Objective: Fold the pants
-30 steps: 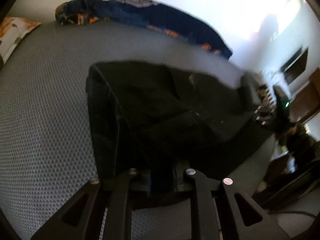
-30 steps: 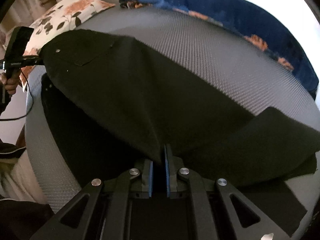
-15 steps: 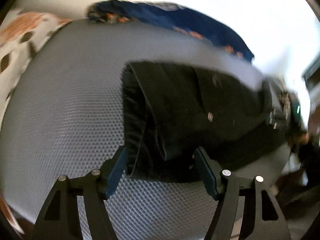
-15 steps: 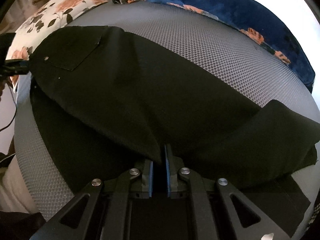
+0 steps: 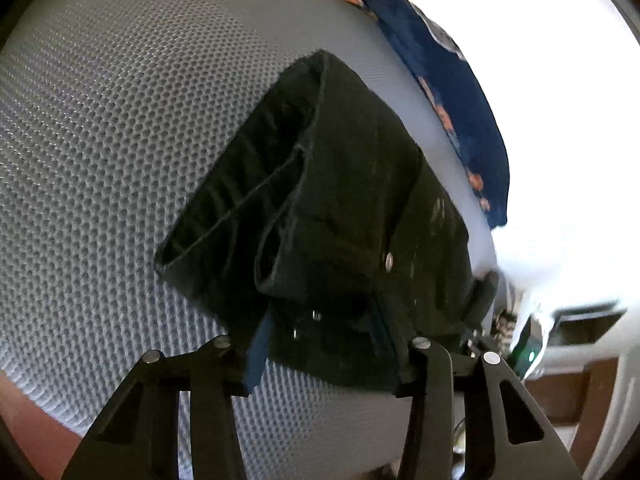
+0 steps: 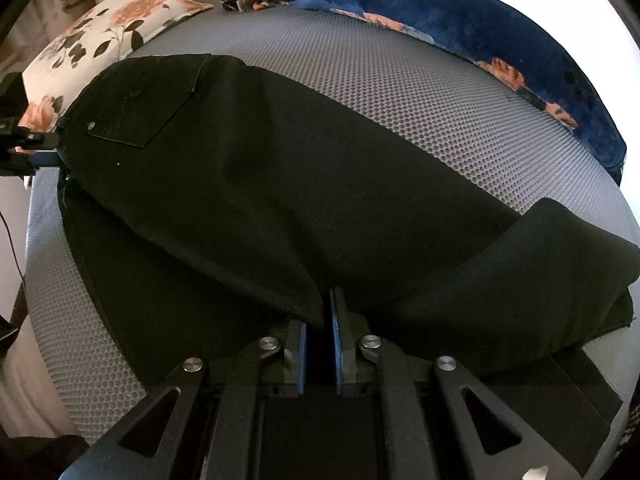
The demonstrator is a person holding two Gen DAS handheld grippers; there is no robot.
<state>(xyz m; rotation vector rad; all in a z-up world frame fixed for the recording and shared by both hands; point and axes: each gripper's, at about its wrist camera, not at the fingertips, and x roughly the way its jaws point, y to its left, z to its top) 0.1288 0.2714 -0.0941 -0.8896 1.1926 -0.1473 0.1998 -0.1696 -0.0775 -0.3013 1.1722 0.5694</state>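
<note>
Black pants (image 6: 280, 184) lie folded lengthwise on a grey mesh mattress (image 6: 440, 112), back pocket up. My right gripper (image 6: 326, 304) is shut on the fabric at mid-leg, where a fold rises toward the jaws. The lower leg (image 6: 540, 280) is doubled back at the right. In the left wrist view the waistband end (image 5: 320, 184) faces me with its layers showing. My left gripper (image 5: 320, 336) straddles that end, its jaws closing with the cloth between the blue pads (image 5: 256, 348). In the right wrist view the left gripper (image 6: 24, 140) shows at the waistband's far left.
A navy floral blanket (image 6: 460, 20) lies bunched along the mattress's far edge. A floral pillow (image 6: 112, 28) rests at the far left corner. The mattress's near edge (image 5: 120, 400) drops off below my left gripper. Dark furniture (image 5: 580, 392) stands beyond the bed at the right.
My left gripper let go of the waistband, opened wide, rolled over and moved in on the waistband end; its jaws are now narrower. The right gripper kept its grip and stayed put.
</note>
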